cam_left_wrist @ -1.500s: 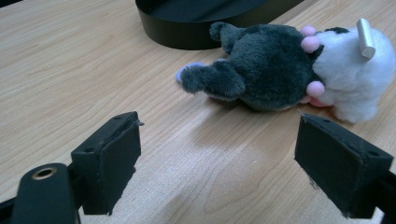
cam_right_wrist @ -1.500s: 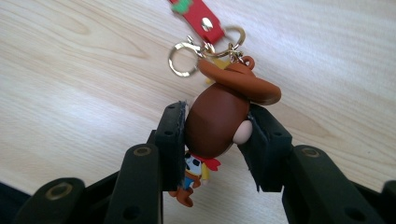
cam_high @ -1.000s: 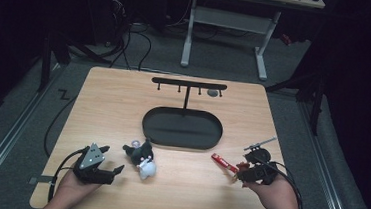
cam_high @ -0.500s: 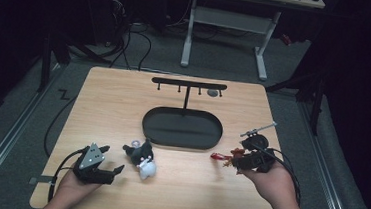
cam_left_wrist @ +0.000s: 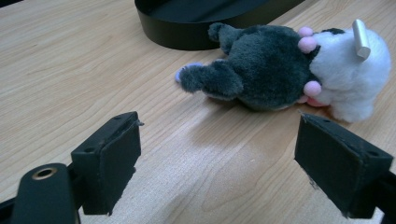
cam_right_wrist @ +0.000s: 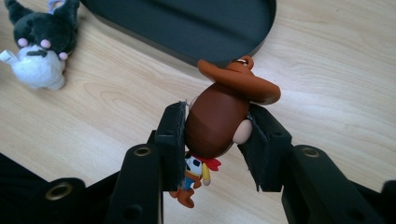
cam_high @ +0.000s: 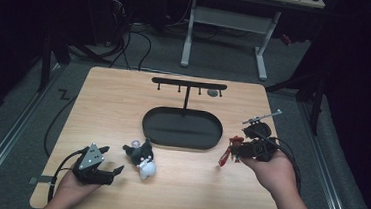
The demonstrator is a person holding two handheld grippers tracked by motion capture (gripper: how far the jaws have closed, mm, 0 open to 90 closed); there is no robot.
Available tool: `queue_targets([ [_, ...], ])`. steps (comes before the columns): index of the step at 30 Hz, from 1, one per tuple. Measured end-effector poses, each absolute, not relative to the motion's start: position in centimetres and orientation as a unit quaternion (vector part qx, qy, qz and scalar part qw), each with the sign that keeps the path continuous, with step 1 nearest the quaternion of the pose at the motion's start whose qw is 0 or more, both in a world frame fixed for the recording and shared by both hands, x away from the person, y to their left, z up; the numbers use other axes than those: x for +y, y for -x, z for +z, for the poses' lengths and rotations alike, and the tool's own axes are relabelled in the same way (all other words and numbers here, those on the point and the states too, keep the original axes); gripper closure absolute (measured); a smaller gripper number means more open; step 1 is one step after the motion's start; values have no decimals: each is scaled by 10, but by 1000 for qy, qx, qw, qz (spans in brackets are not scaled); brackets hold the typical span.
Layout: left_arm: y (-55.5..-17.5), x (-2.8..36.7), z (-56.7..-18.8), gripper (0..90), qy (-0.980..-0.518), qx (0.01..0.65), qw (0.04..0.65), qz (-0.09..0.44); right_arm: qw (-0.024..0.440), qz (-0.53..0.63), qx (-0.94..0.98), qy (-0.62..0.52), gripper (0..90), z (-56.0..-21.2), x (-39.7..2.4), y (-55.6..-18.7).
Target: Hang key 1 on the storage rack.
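Right gripper [cam_right_wrist: 212, 135] clenched on cowboy figurine [cam_right_wrist: 219, 123] by its head — body dangling, lifted off the table [cam_high: 123, 99] near its right edge; hook rack [cam_high: 189, 83] lies beyond, toward the far edge. Left gripper [cam_left_wrist: 219, 158] released.

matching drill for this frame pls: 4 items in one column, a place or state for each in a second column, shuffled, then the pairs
Column 1
1. small cowboy figure with brown hat
2. grey and white plush toy
3. black oval tray
4. left gripper

Column 2
A. lying on its side on the wooden table
B. jaws open, nothing between them
C. clamped by the head in the right gripper
D. base of the black T-shaped hook stand, mid table

Pairs: 1-C, 2-A, 3-D, 4-B
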State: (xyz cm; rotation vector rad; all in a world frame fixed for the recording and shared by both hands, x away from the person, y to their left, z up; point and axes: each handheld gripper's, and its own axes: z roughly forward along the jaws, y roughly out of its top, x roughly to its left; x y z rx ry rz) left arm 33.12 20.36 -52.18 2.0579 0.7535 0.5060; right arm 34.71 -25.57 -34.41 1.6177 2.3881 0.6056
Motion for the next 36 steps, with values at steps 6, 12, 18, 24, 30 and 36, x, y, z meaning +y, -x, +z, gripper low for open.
queue_targets([
  [6,-331,202,-523,149,-826,300,433,201,95,210,802,-551,614,-336,-258,-355],
  [12,-332,203,-523,149,-827,298,433,201,95,199,804,-552,614,-328,-257,-365],
  [18,-332,203,-523,150,-827,298,433,201,87,173,812,-551,615,-320,-251,-377],
  [24,-332,203,-523,150,-828,297,432,199,90,136,822,-546,615,-313,-244,-387],
  [30,-332,204,-523,150,-829,296,432,197,88,121,824,-546,615,-307,-240,-397],
  [36,-332,202,-524,150,-833,292,429,194,87,114,826,-546,615,-303,-238,-405],
])
